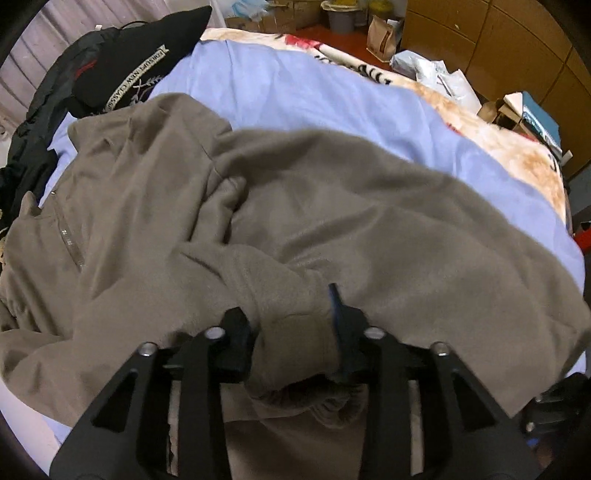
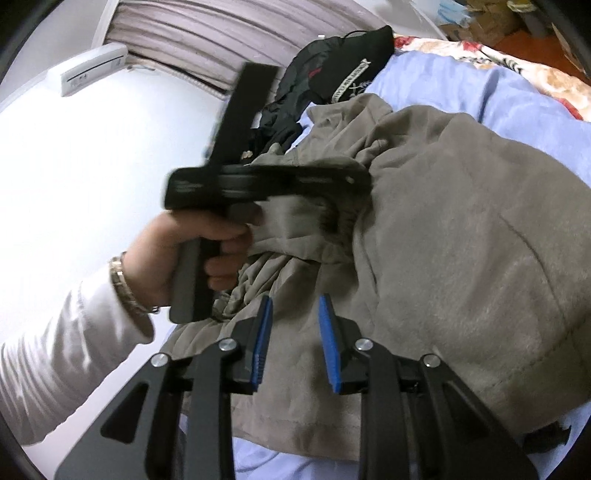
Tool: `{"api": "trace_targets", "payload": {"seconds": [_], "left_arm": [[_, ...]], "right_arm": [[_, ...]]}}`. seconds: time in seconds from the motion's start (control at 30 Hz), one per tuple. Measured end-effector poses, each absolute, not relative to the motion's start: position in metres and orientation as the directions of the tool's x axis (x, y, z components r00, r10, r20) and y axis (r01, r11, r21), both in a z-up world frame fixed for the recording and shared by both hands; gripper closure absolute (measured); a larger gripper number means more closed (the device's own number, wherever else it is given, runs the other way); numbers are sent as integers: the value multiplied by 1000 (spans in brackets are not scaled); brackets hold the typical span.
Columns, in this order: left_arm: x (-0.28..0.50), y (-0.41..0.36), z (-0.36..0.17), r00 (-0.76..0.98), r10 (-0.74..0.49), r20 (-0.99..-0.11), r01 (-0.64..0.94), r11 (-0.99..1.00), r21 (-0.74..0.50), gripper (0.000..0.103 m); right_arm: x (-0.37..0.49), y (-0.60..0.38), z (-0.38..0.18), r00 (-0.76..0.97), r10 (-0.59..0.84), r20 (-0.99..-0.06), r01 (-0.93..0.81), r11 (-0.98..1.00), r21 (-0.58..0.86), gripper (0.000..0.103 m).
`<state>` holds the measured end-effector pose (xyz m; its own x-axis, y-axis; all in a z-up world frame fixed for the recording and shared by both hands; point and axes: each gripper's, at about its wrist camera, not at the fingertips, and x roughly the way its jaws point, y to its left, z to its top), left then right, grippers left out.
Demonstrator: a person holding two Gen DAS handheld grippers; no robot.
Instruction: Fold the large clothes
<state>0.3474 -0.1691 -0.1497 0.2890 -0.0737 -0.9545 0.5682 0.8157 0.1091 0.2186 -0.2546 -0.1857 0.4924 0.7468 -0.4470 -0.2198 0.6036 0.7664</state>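
Note:
A large grey-brown fleece jacket (image 1: 332, 206) lies spread on a blue sheet (image 1: 295, 92), its zip (image 1: 68, 240) at the left. My left gripper (image 1: 291, 314) is shut on the jacket's sleeve cuff (image 1: 295, 343), which is bunched between the fingers. In the right wrist view the jacket (image 2: 461, 240) fills the right half. The left gripper (image 2: 332, 218) shows there, blurred, held in a hand, with the cuff in it. My right gripper (image 2: 295, 306) is open and empty, just above the jacket's hem.
Black clothes (image 1: 122, 70) are piled at the far left of the bed. A patterned blanket (image 1: 517, 155) lies under the sheet at the right. Bags and boxes (image 1: 384, 33) stand on the floor beyond, by wooden cabinets (image 1: 498, 37). A white wall (image 2: 74, 166) is at the left.

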Motion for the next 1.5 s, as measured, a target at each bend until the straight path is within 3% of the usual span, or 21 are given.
{"api": "trace_targets", "payload": {"seconds": [0.1,0.2,0.3,0.4,0.53,0.63,0.67,0.73,0.93,1.07,1.13,1.27,1.37,1.5], "left_arm": [[325,-163,-138,309,-101,-946,604,789,113,39],[299,-146,-116,325,-148,-934,626,774,95,38],[279,-116,-94,372,-195,-907,608,790,79,27],[277,-62,-82,453,-146,-880,504,856,117,27],[300,18,-97,432,-69,-899,303,950,73,27],[301,52,-117,403,-36,-914,244,967,70,27],[299,63,-125,385,-60,-921,225,974,31,27],[296,78,-141,351,-115,-929,196,979,-47,27],[300,96,-159,381,-196,-903,113,980,-165,27],[322,98,-161,406,-305,-862,59,949,-308,27],[329,91,-160,422,-358,-833,70,929,-364,27],[346,94,-157,528,-250,-811,7,957,-290,28],[354,107,-140,635,-147,-759,-57,970,-236,35],[362,121,-121,681,9,-732,-127,986,-106,39]], "right_arm": [[225,-245,-184,493,743,-453,-237,615,752,68],[226,-237,-181,489,737,-467,-260,634,728,65],[227,-235,-180,494,731,-470,-264,642,720,63],[226,-235,-172,511,731,-451,-277,637,719,53],[219,-233,-149,563,714,-416,-336,658,674,53],[222,-226,-137,579,690,-434,-351,691,632,53],[224,-223,-135,576,692,-435,-357,692,628,53],[230,-211,-131,550,706,-446,-387,689,613,65],[268,-183,-133,509,686,-519,-414,725,551,66],[303,-180,-121,521,707,-478,-424,701,574,66],[329,-176,-118,534,692,-486,-409,714,568,61],[373,-174,-134,521,708,-477,-371,691,620,61],[395,-176,-157,482,719,-501,-326,678,659,61],[406,-173,-199,395,678,-620,-263,730,631,65]]}}
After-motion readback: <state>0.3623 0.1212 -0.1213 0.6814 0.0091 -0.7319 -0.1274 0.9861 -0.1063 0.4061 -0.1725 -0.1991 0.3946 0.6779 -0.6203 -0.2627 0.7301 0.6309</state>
